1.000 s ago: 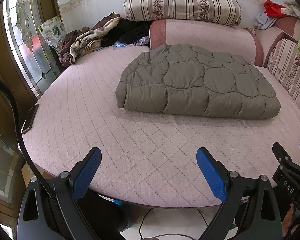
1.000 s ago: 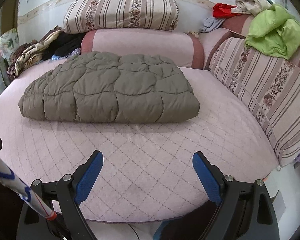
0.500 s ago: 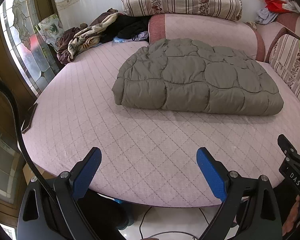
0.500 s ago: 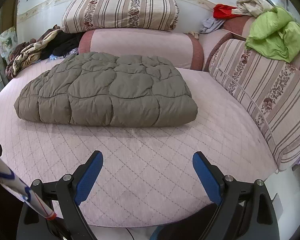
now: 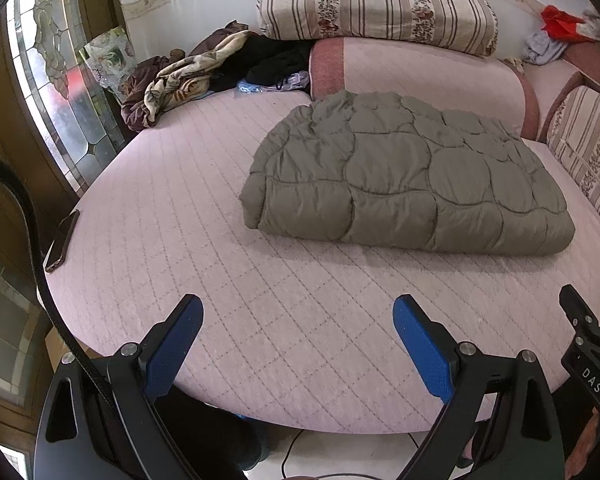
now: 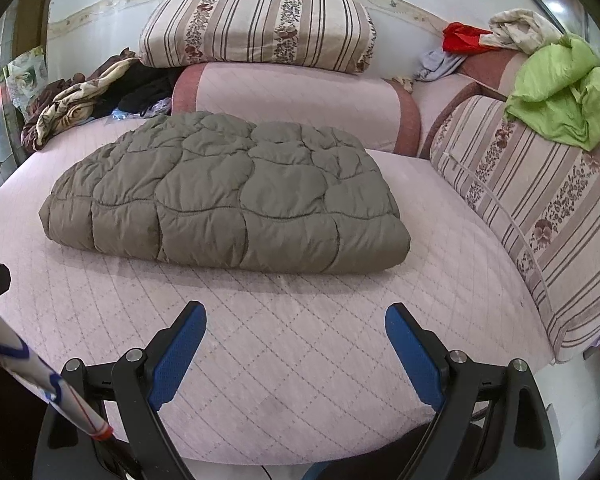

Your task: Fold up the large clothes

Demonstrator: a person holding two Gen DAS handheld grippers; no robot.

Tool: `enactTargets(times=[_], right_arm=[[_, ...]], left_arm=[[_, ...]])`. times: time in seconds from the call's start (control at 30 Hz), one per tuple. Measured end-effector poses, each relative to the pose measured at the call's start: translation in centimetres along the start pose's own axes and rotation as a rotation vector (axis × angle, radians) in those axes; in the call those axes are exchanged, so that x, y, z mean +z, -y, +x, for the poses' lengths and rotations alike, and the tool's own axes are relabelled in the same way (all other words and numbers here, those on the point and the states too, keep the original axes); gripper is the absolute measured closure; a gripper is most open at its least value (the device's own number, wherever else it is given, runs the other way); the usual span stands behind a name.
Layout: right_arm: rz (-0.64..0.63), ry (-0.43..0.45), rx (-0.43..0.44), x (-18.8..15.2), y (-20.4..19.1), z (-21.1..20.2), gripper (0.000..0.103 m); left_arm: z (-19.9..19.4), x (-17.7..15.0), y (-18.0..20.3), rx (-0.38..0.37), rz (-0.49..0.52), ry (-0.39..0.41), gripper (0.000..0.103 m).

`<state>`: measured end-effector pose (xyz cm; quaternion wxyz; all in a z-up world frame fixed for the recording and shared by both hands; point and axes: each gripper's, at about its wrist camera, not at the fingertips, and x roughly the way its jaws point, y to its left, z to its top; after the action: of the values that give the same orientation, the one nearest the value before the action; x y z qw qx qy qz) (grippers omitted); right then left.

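A grey-green quilted garment lies folded into a thick rectangle on the round pink bed, toward its back. My left gripper hangs open over the bed's front edge, well short of the garment, with nothing between its blue pads. My right gripper is open too, over the front part of the bed, and empty. The tip of the right gripper shows at the right edge of the left wrist view.
A dark phone lies on the bed's left rim by a stained-glass window. Crumpled clothes sit at the back left. Striped cushions and a pink bolster line the back; green cloth tops the right cushion.
Both grippers have drifted slightly forward and shifted the view a little; the folded garment has stayed put and both grippers have stayed open.
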<state>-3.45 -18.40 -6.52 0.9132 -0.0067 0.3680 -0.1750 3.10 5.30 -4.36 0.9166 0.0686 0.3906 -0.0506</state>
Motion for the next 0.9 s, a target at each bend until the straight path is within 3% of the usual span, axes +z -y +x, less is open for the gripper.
enactTargets(times=[0.9], right_arm=[[-0.082,0.018,0.012,1.9,-4.4,-0.4,0.009]], left_arm=[[1.3,0.6,-3.3,-0.045,-0.068,-0.003,0.008]])
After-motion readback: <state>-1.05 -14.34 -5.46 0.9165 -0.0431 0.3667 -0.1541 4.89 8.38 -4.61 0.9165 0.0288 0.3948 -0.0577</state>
